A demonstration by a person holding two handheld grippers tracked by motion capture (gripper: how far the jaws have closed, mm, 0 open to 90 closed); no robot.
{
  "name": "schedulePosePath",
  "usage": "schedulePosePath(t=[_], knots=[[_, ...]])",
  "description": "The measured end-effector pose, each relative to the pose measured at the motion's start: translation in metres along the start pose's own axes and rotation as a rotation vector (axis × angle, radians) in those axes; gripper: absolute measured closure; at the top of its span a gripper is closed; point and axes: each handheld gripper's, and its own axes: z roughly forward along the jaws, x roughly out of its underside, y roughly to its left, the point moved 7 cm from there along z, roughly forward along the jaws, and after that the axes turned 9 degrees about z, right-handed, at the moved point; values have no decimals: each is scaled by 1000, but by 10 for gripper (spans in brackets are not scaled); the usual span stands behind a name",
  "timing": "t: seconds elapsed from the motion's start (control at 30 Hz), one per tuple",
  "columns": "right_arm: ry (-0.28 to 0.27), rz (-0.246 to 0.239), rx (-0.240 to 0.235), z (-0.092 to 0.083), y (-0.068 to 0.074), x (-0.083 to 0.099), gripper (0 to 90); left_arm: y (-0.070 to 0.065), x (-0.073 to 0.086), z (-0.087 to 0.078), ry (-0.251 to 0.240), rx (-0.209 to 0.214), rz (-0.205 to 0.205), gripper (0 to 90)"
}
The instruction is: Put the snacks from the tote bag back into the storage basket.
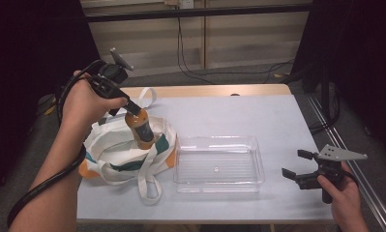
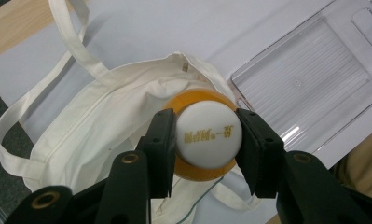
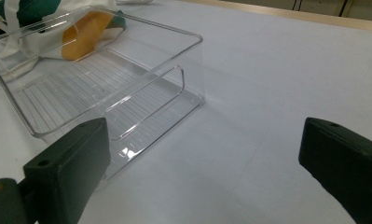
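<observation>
Bottle of orange-brown sauce sits clamped by its white cap in the left tool, one black jaw pressed to each side of the cap. In the left gripper view the cap lies straight ahead between the two jaws, with yellow lettering across its top and the orange shoulder of the bottle ringing it just beyond. From the high view the bottle hangs tilted below the left tool, its lower part down inside the mouth of the tote bag, its upper part above the bag's rim.

The tote bag is cream cloth with green and orange patches, lying slack on the worktop directly under the left tool, its handles spread loose around it. Past the bag, to the far right ahead of the left tool in its own view, is a clear plastic tray with a ribbed floor; it stands just beside the bag.

The right tool rests low over the worktop with its jaws standing wide apart and nothing between them. Ahead of it and to its left in the right gripper view is the near corner of the clear tray, close to the left jaw; bare worktop lies ahead between the jaws.
</observation>
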Motion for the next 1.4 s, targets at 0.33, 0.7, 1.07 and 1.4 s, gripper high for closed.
schedulePosePath(t=[0.33,0.7,1.07,1.4], knots=[[-8,2,3,0,-1,-1,17,-2,-9,-11,20,1,49,595],[-2,0,-4,0,0,0,18,-8,-22,-20,-9,18,51,594],[-3,-5,-4,1,1,0,18,-16,-34,-25,6,39,88,594],[-2,-4,-6,0,1,0,18,-24,-44,-28,5,53,112,594]])
